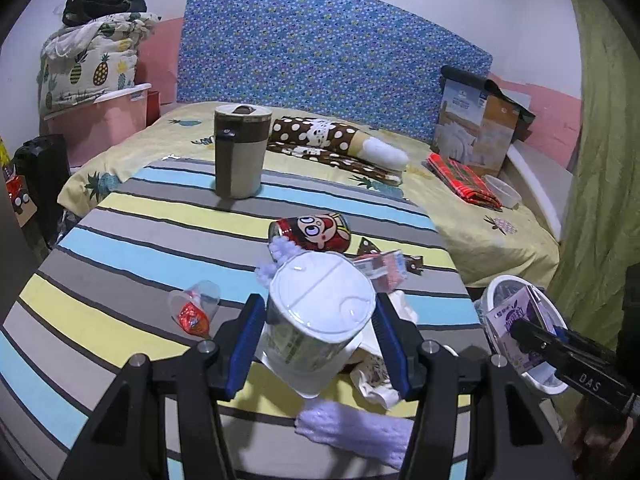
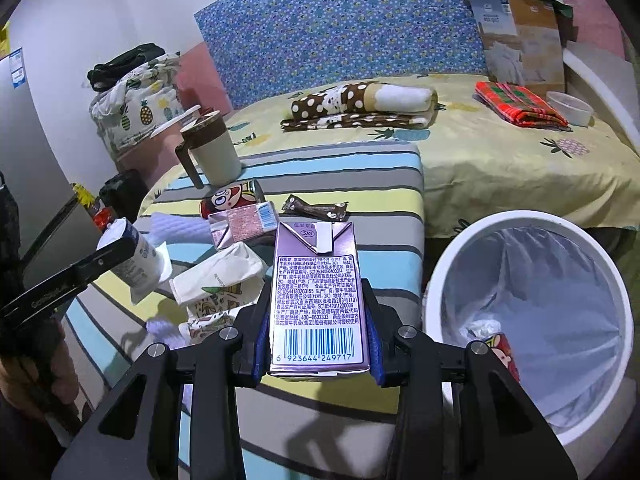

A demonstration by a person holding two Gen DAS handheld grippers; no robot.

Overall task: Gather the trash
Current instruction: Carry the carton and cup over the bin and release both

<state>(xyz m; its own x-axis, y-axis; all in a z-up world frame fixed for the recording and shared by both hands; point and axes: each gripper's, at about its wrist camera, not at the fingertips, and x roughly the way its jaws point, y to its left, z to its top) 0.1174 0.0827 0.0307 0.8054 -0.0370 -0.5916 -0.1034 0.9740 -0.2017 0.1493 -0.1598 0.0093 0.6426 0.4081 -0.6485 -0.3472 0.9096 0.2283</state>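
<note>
The striped tabletop (image 2: 360,184) stands against the bed (image 2: 520,160), and the lined white bin (image 2: 532,320) sits off its right edge, mouth open with some trash already at the bottom. The job looks midway: both claws are loaded. The right claw (image 2: 318,344) is clamped on a purple milk carton (image 2: 316,296), poised over the tabletop's near right corner just left of the bin. Its next move, I'd say, is a short swing right past the edge to clear the rim before letting go; nothing blocks that path. The left claw (image 1: 316,336) grips a white lidded cup (image 1: 316,320), lifted over crumpled wrappers (image 2: 220,280). A red can (image 1: 310,234), a pink carton (image 2: 244,226) and 1 small plastic cup (image 1: 194,306) await.
</note>
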